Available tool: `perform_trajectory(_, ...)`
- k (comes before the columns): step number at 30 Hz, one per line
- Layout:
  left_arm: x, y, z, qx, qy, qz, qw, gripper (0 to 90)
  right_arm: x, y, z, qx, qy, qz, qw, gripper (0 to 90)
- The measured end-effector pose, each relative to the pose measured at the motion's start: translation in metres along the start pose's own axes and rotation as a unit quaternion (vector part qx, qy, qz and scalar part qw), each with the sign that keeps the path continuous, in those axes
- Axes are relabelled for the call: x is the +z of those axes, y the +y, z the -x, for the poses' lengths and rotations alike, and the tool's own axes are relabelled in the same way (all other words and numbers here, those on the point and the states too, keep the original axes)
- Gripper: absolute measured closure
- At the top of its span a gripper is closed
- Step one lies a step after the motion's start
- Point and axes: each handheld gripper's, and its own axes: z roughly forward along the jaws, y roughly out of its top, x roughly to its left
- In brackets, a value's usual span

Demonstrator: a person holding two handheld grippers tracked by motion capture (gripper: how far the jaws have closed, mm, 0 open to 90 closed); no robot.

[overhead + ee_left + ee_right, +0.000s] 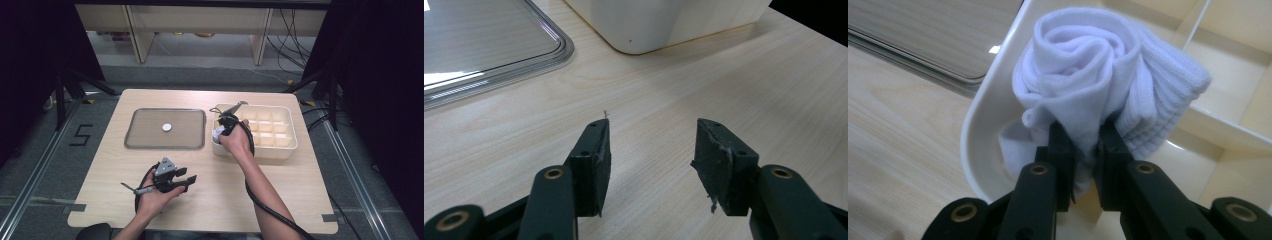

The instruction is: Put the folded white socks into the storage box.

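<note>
A rolled white sock (1098, 75) sits pinched between the jaws of my right gripper (1087, 142), which is shut on its fabric. It hangs over the near-left corner compartment of the cream divided box (983, 115); from above the sock (218, 132) shows at that same corner of the box (287, 145). My left gripper (181, 181) rests low over the table near the front edge, its jaws wide apart and empty (651, 150). A small white round thing (166, 127) lies in the middle of the clear tray (135, 140).
The clear tray's rounded corner (559, 45) and the box's wall (644, 30) lie ahead of the left gripper. Bare wood table (280, 200) spreads along the front and right. A cable (270, 210) trails under the right forearm.
</note>
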Motion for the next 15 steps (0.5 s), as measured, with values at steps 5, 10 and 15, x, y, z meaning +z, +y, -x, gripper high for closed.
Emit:
perform_trajectory(5,0.000,0.000,0.000,-0.002,0.002,0.001,1.0000,48.2,-0.001,-0.003,-0.001,0.014,0.009,0.011,0.9998,78.8)
perform_trajectory(10,0.000,0.000,-0.001,0.001,0.001,0.001,1.0000,48.2,-0.016,-0.006,-0.001,0.048,0.023,0.014,0.9985,66.6)
perform_trajectory(15,0.000,0.000,0.000,-0.003,-0.001,0.002,1.0000,48.2,-0.041,-0.003,0.010,0.058,0.031,0.082,0.9945,50.1)
